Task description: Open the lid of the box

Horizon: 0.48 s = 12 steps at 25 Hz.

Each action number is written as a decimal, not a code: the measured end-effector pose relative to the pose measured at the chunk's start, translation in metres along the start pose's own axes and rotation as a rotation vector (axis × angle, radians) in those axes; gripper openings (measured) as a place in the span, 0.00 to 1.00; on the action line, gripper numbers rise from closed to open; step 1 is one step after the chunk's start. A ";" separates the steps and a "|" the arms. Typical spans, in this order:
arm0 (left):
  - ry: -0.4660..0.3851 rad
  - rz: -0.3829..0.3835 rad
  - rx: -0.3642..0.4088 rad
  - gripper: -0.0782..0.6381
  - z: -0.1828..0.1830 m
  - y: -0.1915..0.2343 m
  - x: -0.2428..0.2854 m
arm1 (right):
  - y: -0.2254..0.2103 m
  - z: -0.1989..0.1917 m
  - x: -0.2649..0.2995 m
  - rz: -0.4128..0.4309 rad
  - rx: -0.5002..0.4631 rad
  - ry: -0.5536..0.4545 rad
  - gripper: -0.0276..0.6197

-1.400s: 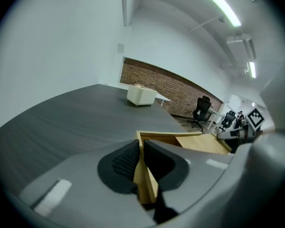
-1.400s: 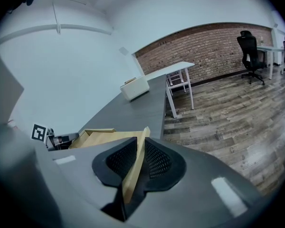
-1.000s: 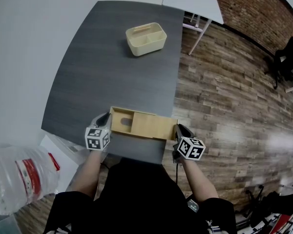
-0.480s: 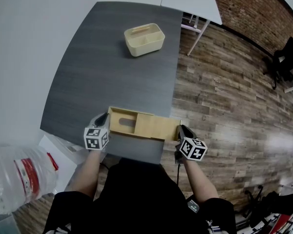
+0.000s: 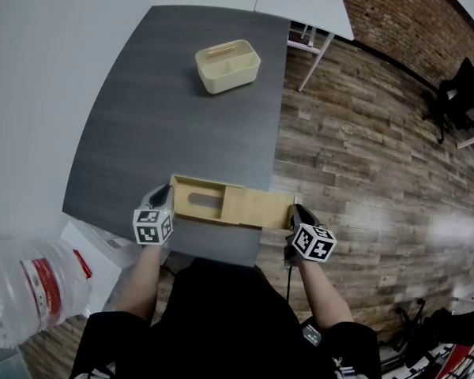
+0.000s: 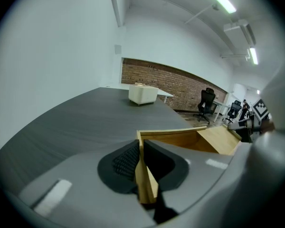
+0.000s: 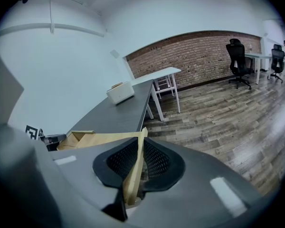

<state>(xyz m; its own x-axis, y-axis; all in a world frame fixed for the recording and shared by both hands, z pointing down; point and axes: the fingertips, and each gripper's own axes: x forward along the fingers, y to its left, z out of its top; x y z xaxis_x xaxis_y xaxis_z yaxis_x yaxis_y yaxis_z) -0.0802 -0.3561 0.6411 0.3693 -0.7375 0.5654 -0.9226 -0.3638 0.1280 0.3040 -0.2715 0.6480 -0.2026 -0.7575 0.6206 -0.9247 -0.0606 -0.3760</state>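
Left claw (image 6: 142,146) is clenched on the left end wall of the wooden box (image 5: 196,199); right claw (image 7: 141,146) grasps the right end of the sliding lid (image 5: 258,208), its jaws having just been closing further with that thin panel between them; the lid stands drawn partly to the right, exposing the box's left portion and overhanging the bench (image 5: 174,117) edge above the plank floor (image 5: 363,172); the box lies along the near bench edge; a cream caddy (image 5: 227,65) stands well apart, toward the far end.
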 end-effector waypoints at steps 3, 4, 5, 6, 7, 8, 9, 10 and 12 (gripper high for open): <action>0.000 0.005 -0.002 0.15 0.000 0.000 0.000 | -0.004 0.001 -0.002 -0.006 0.003 -0.003 0.10; -0.001 0.006 -0.003 0.15 0.000 0.000 0.000 | -0.005 0.001 -0.003 -0.008 0.004 -0.004 0.10; -0.002 0.007 -0.003 0.15 0.000 0.000 0.000 | -0.006 0.002 -0.003 -0.010 0.005 -0.004 0.10; -0.002 0.008 -0.003 0.15 0.000 0.000 0.000 | -0.007 0.002 -0.003 -0.011 0.005 -0.005 0.10; -0.002 0.009 -0.004 0.15 0.000 0.000 0.000 | -0.008 0.002 -0.004 -0.013 0.005 -0.006 0.10; -0.001 0.010 -0.005 0.15 0.000 0.000 0.000 | -0.009 0.002 -0.004 -0.015 0.004 -0.007 0.10; 0.000 0.011 -0.006 0.15 0.000 0.000 0.000 | -0.009 0.002 -0.004 -0.016 0.003 -0.008 0.10; 0.000 0.011 -0.006 0.15 0.000 0.000 0.000 | -0.010 0.002 -0.004 -0.016 0.002 -0.009 0.10; -0.001 0.013 -0.006 0.15 0.000 0.001 0.001 | -0.011 0.003 -0.004 -0.019 0.001 -0.010 0.10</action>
<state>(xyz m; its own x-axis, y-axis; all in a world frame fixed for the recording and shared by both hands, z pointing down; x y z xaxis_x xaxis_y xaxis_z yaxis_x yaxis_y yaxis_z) -0.0804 -0.3568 0.6419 0.3575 -0.7425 0.5665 -0.9279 -0.3508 0.1259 0.3156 -0.2696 0.6480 -0.1822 -0.7626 0.6207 -0.9278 -0.0756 -0.3653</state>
